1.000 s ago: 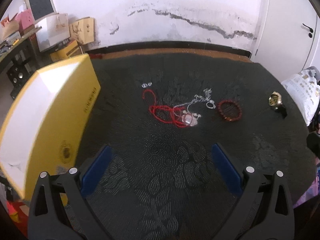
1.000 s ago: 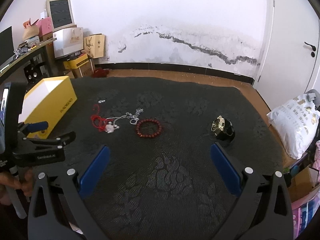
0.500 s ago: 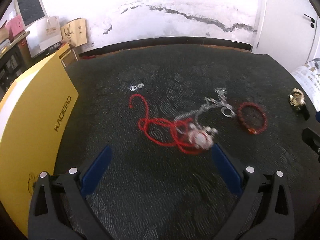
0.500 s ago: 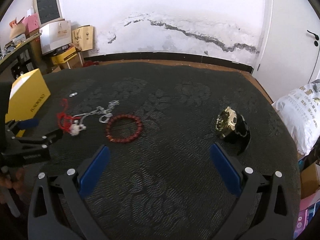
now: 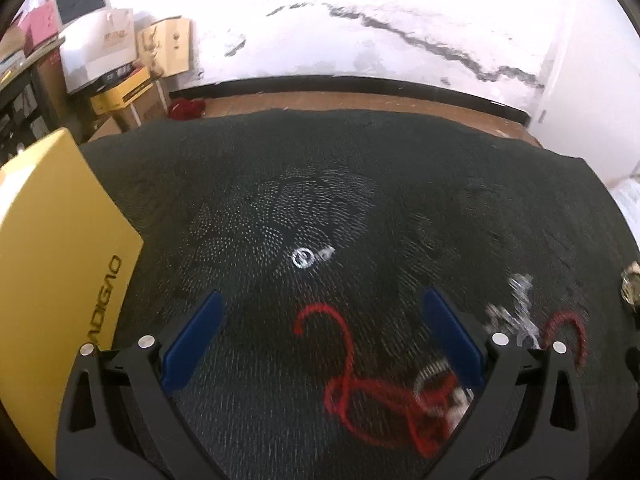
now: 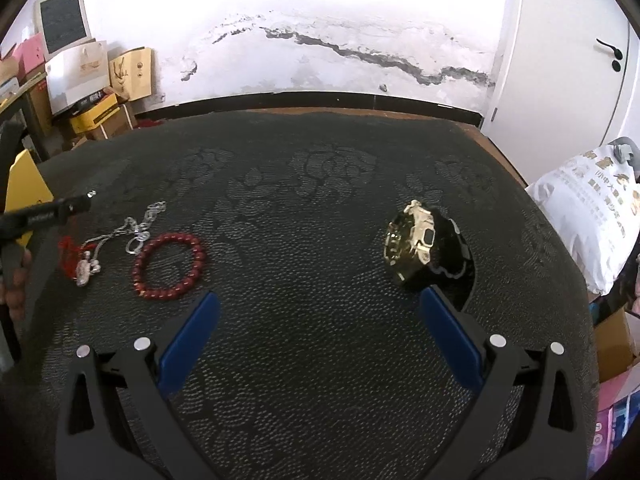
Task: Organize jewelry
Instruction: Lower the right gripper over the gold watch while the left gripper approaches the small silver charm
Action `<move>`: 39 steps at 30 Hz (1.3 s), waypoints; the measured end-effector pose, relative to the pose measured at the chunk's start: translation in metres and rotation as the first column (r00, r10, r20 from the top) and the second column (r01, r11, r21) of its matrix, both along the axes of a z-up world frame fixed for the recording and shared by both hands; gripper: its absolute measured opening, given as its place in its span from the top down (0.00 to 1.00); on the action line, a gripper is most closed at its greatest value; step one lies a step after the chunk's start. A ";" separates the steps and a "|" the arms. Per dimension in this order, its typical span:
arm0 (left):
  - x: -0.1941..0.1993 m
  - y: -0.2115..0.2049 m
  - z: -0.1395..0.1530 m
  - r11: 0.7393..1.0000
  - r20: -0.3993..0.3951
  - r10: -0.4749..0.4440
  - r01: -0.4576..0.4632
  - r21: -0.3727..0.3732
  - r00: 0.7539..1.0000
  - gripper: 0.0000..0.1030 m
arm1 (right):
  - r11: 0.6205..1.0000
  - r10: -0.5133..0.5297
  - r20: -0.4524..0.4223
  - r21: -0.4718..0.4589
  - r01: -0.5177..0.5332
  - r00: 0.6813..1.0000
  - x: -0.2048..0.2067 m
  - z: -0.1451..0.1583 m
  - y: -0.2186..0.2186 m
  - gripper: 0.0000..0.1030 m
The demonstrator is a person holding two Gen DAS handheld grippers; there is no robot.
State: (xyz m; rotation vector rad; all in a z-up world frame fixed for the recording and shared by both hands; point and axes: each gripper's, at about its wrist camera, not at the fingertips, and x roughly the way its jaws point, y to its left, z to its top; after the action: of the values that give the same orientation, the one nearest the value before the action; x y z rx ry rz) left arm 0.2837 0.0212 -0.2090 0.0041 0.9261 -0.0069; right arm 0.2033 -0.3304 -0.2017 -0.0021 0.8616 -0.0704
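Note:
My left gripper is open and empty, low over a red cord necklace on the dark patterned cloth. Small silver rings lie just beyond it. A silver chain and a red bead bracelet lie to its right. My right gripper is open and empty. The bead bracelet, the silver chain and the red cord lie ahead to its left. A gold and black watch lies ahead to its right. The left gripper shows at that view's left edge.
A yellow box stands at the cloth's left edge. Cardboard boxes and a monitor are stacked at the back left by the wall. A white plastic bag lies off the right edge. A white door is at the right.
My left gripper has moved forward and down over the red cord, so the jewelry looks larger and nearer. My right gripper has moved closer to the watch and the bracelet.

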 end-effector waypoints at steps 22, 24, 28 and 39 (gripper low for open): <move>0.024 -0.010 -0.015 1.000 -0.017 -0.003 0.003 0.027 1.000 0.06 | 0.990 -0.123 -0.101 0.050 0.129 0.987 0.054 -0.034 -0.048 0.06; 0.023 -0.010 -0.015 1.000 -0.017 -0.003 0.003 0.023 1.000 0.06 | 0.991 -0.117 -0.102 0.046 0.122 0.988 0.059 -0.035 -0.049 0.05; 0.024 -0.012 -0.016 1.000 -0.016 -0.005 0.006 0.025 1.000 0.06 | 0.992 -0.110 -0.102 0.048 0.115 0.989 0.060 -0.036 -0.052 0.05; 0.030 -0.011 -0.015 1.000 -0.016 -0.004 0.004 0.027 1.000 0.05 | 0.994 -0.086 -0.102 0.055 0.092 0.991 0.063 -0.037 -0.054 0.05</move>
State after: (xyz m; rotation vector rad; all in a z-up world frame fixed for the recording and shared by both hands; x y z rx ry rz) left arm 0.3139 0.0098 -0.2237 0.0306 0.9424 0.0017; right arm 0.2667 -0.3842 -0.2388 0.0896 0.9629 -0.1288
